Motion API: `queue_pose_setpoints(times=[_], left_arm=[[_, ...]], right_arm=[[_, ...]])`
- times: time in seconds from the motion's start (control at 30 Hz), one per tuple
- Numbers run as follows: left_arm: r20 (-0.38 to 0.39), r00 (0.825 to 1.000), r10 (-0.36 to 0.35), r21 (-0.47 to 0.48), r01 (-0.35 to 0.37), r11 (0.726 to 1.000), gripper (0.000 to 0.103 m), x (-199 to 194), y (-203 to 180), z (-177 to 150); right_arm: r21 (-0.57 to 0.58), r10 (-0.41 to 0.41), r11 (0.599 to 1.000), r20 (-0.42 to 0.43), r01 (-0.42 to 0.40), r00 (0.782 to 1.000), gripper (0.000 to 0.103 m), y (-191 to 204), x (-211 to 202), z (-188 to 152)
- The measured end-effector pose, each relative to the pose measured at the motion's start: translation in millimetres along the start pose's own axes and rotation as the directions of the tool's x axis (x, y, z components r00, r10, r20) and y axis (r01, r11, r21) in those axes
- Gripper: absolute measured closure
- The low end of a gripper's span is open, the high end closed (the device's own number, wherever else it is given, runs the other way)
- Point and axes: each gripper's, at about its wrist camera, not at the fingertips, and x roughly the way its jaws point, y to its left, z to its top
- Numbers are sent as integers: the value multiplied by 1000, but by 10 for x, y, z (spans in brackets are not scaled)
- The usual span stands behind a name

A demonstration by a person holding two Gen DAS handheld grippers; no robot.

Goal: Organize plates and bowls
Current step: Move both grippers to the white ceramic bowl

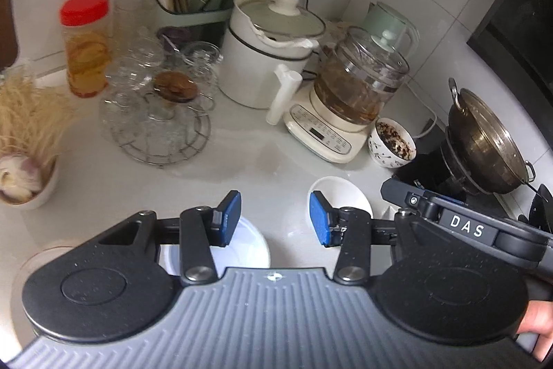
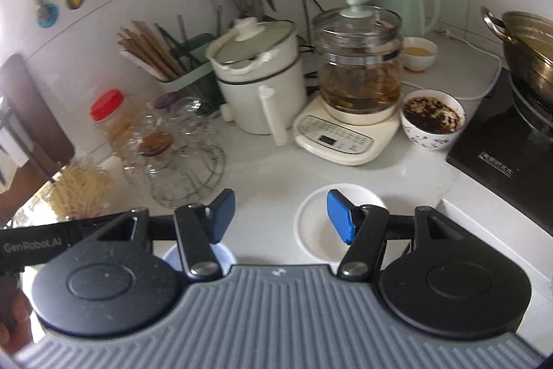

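On the counter (image 2: 262, 182) two white plates (image 2: 318, 230) (image 1: 249, 244) lie apart, unstacked; the dirty bowl (image 2: 432, 120) waits by the stove. Both the left gripper (image 1: 274, 218) and right gripper (image 2: 281, 215) hover half-open, empty. Nearly everything seems left.

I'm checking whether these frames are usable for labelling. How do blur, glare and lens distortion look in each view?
Left wrist view: strong fisheye bending of the wall tiles; the red-lidded clear jar and clear glass cups on a wire rack are smeared; soft glare on the white countertop. Right wrist view: same curvature, sharper centre around the glass kettle on a cream base; blur at the left edge.
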Motion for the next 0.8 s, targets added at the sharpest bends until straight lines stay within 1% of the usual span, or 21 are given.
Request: queue_pose_setpoints(times=[0.13, 0.23, 0.33, 0.4, 0.5, 0.57, 0.63, 0.7, 0.8], left_arm=[[-31, 999, -17, 2, 17, 1000, 53, 250, -107, 92], [-51, 999, -13, 4, 13, 1000, 53, 453, -175, 150], [-84, 996, -18, 29, 21, 999, 53, 668, -253, 210], [-103, 994, -19, 30, 22, 999, 49, 821, -303, 241], [-134, 991, -11, 37, 16, 999, 46, 1077, -371, 259], [-164, 986, -16, 23, 20, 1000, 44, 1257, -393, 265], [-193, 981, -28, 7, 30, 1000, 43, 1427, -399, 275], [-216, 976, -24, 8, 26, 1000, 43, 1574, -410, 271], [-246, 969, -38, -15, 35, 999, 44, 1740, -399, 245]], right_arm=[[39, -25, 999, -21, 26, 999, 41, -193, 117, 48], [88, -34, 995, -46, 38, 998, 41, -376, 232, 86], [142, -47, 988, -67, 56, 997, 41, -581, 366, 133], [168, -53, 983, -94, 69, 994, 41, -710, 489, 149], [213, -45, 974, -146, 76, 988, 41, -911, 659, 136], [254, -23, 965, -188, 71, 982, 41, -1051, 795, 137], [277, -8, 959, -209, 67, 978, 41, -1163, 921, 142], [291, 6, 955, -229, 62, 973, 41, -1232, 1044, 137], [313, 38, 948, -264, 49, 964, 42, -1322, 1205, 129]])
